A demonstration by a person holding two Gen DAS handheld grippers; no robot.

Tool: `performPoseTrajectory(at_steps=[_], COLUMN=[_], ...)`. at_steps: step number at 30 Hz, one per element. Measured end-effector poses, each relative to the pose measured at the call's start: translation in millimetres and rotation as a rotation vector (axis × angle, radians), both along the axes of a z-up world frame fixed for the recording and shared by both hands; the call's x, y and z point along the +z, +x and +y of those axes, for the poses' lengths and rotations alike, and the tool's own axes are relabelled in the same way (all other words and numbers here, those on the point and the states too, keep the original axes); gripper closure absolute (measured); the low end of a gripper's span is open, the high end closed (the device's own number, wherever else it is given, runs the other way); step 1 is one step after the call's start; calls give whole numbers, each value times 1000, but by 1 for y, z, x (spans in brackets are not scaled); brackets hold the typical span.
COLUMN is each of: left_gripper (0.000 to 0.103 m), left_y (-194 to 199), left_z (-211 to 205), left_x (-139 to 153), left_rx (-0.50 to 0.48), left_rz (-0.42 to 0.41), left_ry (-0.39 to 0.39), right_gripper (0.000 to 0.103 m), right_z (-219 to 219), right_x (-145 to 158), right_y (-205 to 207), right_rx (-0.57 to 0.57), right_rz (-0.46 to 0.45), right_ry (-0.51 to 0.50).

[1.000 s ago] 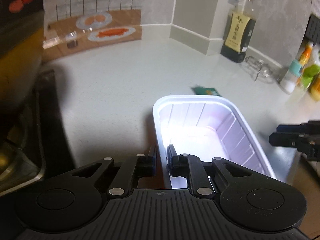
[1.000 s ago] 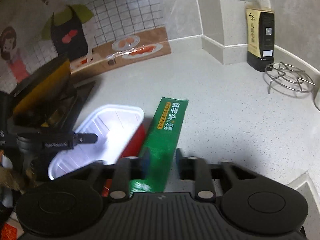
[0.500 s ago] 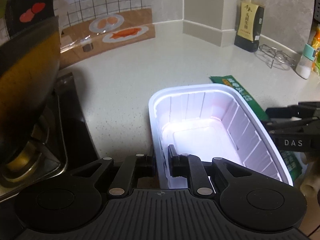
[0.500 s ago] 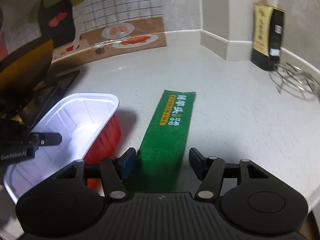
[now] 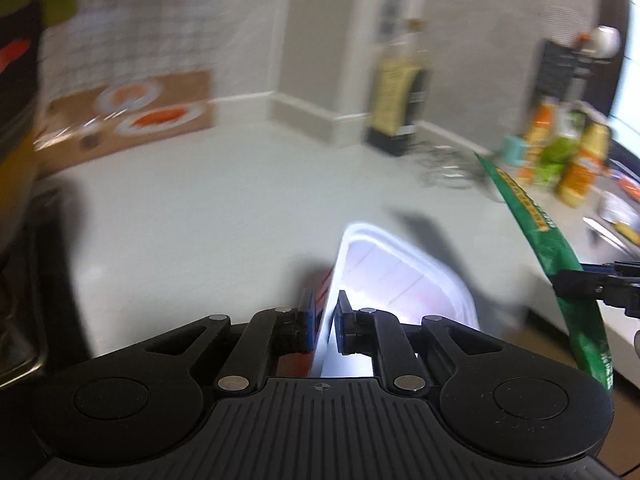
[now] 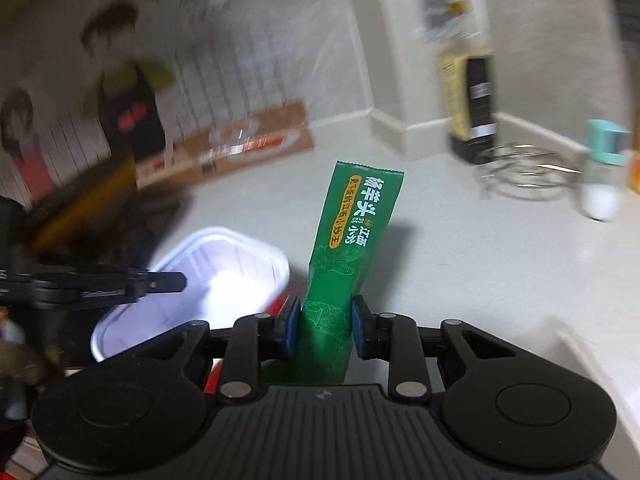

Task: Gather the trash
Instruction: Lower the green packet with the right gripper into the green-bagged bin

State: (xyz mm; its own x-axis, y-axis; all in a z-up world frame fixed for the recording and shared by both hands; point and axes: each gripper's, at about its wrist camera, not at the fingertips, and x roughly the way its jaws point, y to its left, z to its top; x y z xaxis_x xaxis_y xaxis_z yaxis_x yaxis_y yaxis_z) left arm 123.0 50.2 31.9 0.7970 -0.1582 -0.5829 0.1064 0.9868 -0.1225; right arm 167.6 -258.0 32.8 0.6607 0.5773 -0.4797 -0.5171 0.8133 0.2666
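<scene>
Over white counter (image 5: 240,208), left gripper (image 5: 324,320) pinches tray (image 5: 400,276) rim; right gripper (image 6: 324,324), angled downward, closes on green wrapper (image 6: 352,232).

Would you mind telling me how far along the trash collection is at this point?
Both pieces are picked up. The left tool is shut on the rim of the white-lined red tray, and the right tool is closing on the green wrapper, which stands off the counter. Still left: carrying both to a bin, which is not in view.

pale counter (image 5: 224,216) bears a dark bottle (image 5: 398,100), wire trivet (image 6: 524,168).
</scene>
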Motion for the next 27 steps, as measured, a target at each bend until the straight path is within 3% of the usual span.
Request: performPoseTrajectory(at_steps=[2, 5, 8, 11, 14, 19, 22, 27], left_gripper=[91, 91, 91, 91, 91, 91, 90, 84], left_y=[-9, -24, -38, -35, -22, 9, 28, 46], left_z=[-25, -63, -111, -158, -192, -214, -217, -209], left_x=[6, 10, -5, -53, -124, -251, -312, -366], left_rx=[-57, -174, -318, -417, -462, -372, -256, -162], left_rz=[-31, -55, -40, 80, 255, 558, 663, 673], left_ry=[-2, -69, -92, -82, -69, -53, -50, -110], right_gripper=[77, 77, 77, 77, 77, 82, 82, 82], right_z=[-34, -78, -113, -139, -158, -171, -170, -169], right_x=[3, -3, -22, -55, -96, -156, -189, -240], right_y=[-27, -64, -94, -118, -131, -126, -115, -91], right_rx=[-47, -111, -166, -221, -250, -205, -162, -103], right_rz=[-29, -50, -38, 3, 71, 247, 345, 537], right_ry=[1, -6, -34, -98, -163, -145, -119, -27])
